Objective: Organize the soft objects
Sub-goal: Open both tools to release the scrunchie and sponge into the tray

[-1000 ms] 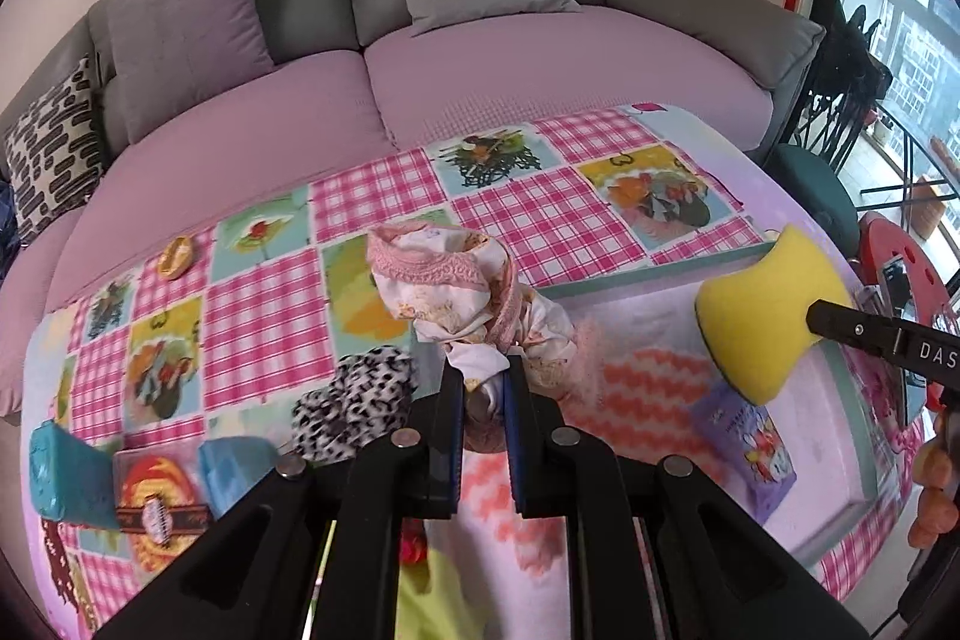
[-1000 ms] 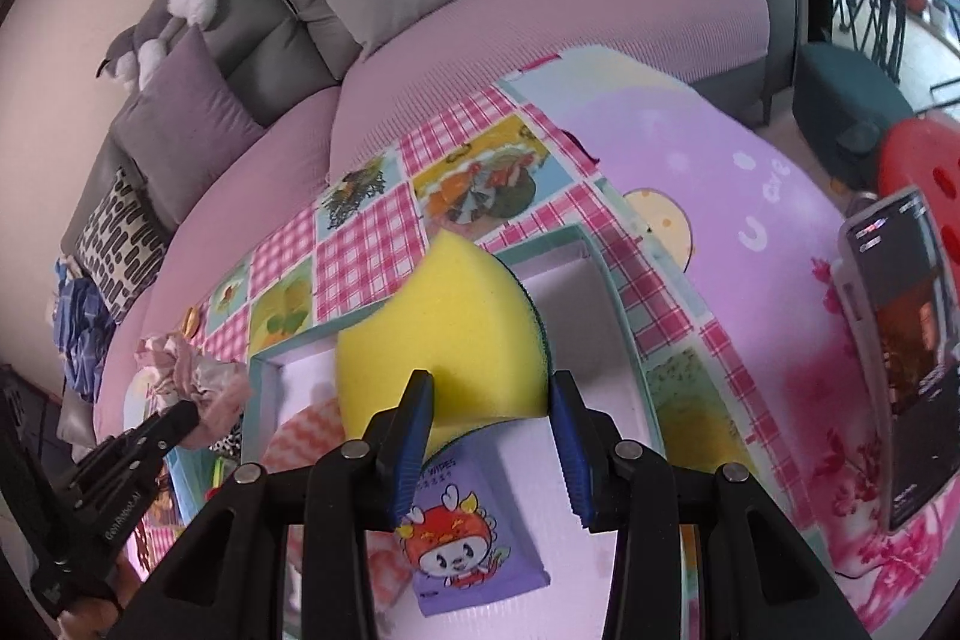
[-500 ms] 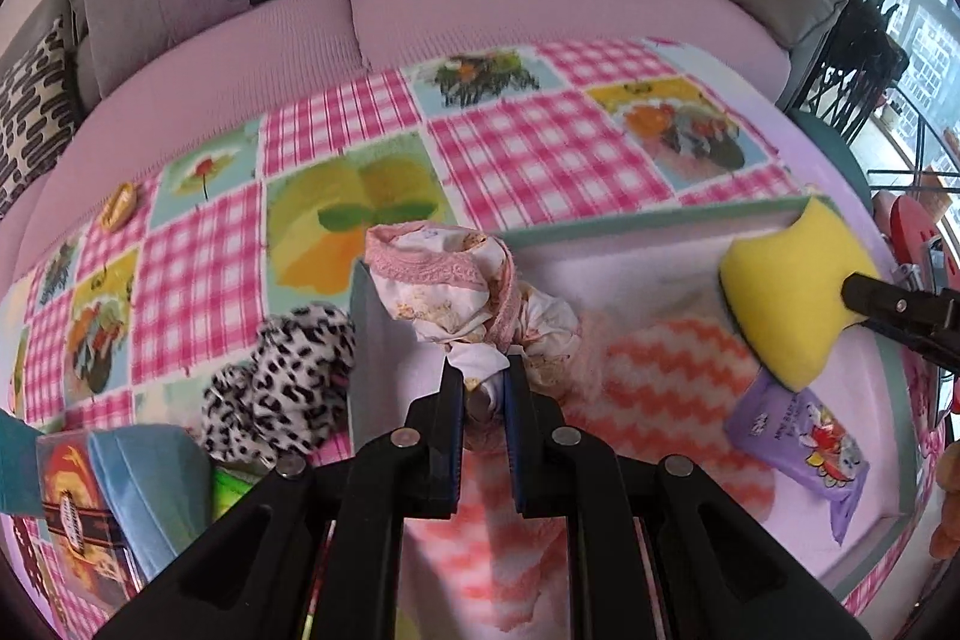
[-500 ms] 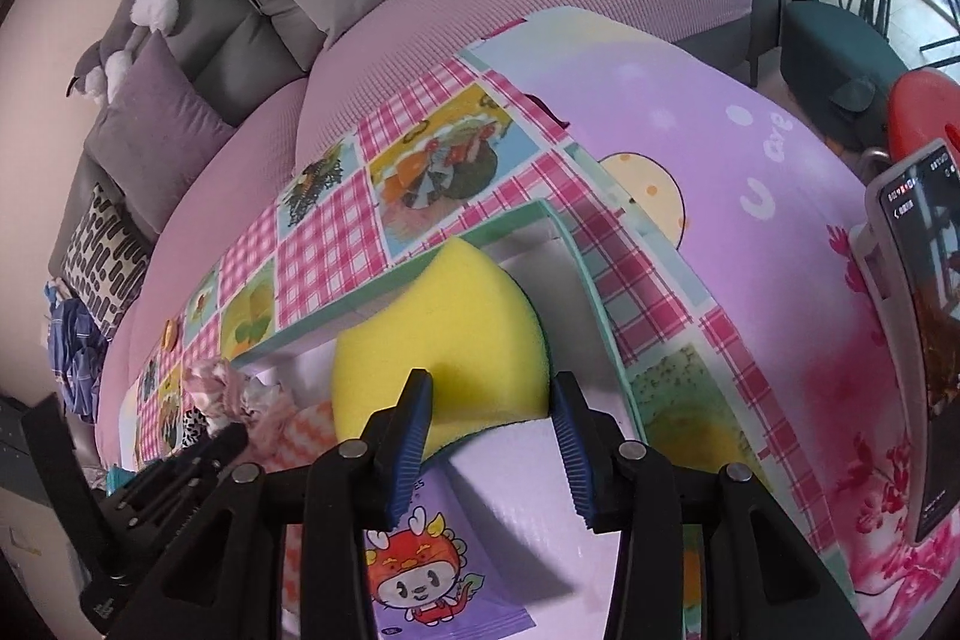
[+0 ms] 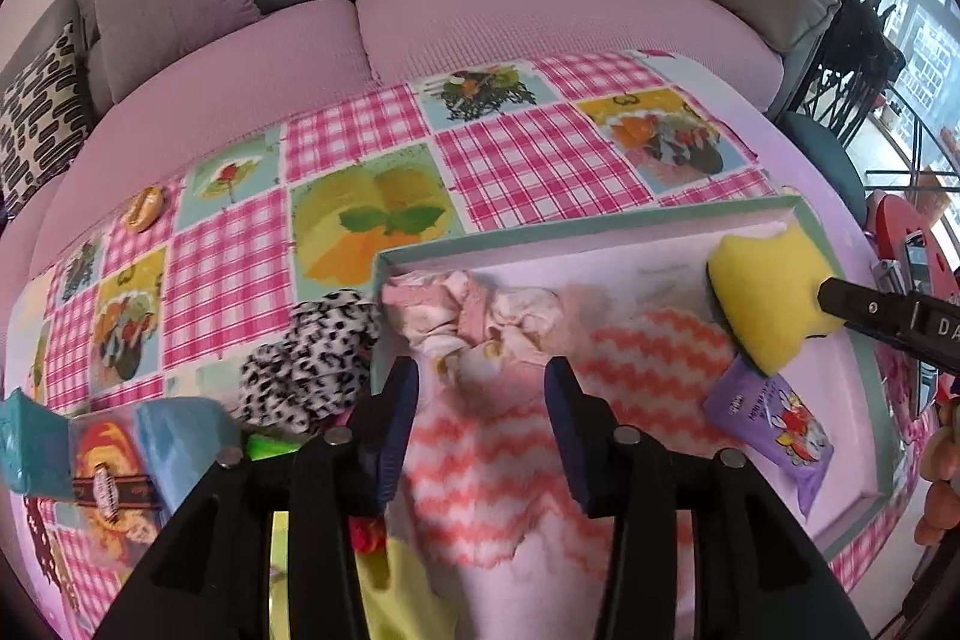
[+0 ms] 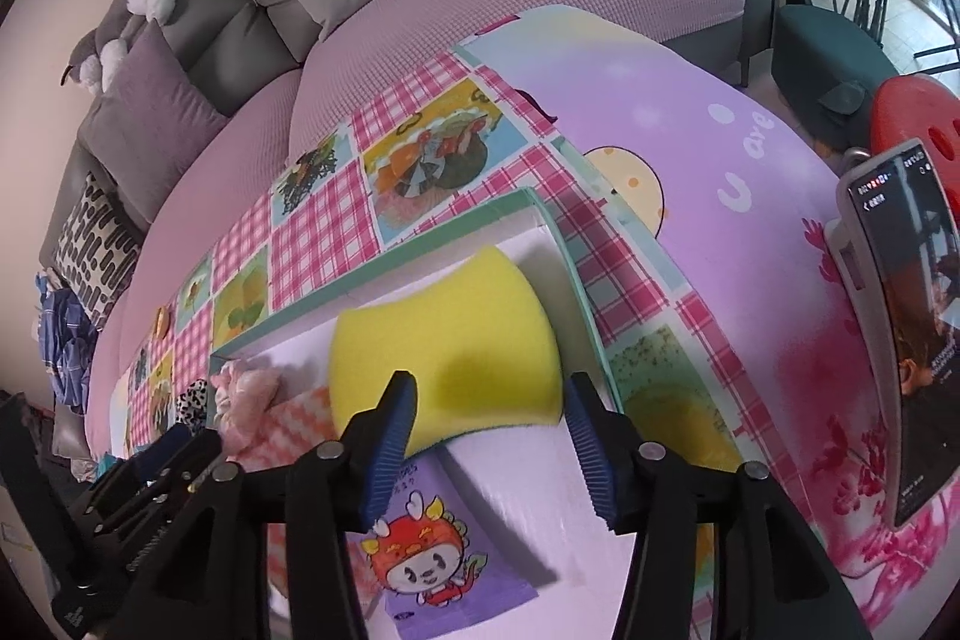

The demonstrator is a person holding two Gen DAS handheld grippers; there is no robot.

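A: Where is the pink cloth point(image 5: 474, 316)?
B: In the tray point(image 5: 540, 235), left corner; left gripper point(image 5: 483, 400) fingers stand apart.
A: And the right gripper point(image 6: 489, 421)?
B: Clamped on the yellow sponge point(image 6: 444, 340).

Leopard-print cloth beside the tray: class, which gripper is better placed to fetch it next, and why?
Left. The left gripper is open and empty, with the leopard-print cloth just outside the tray by its left finger. The right gripper sits at the tray's far end with the yellow sponge between its fingers.
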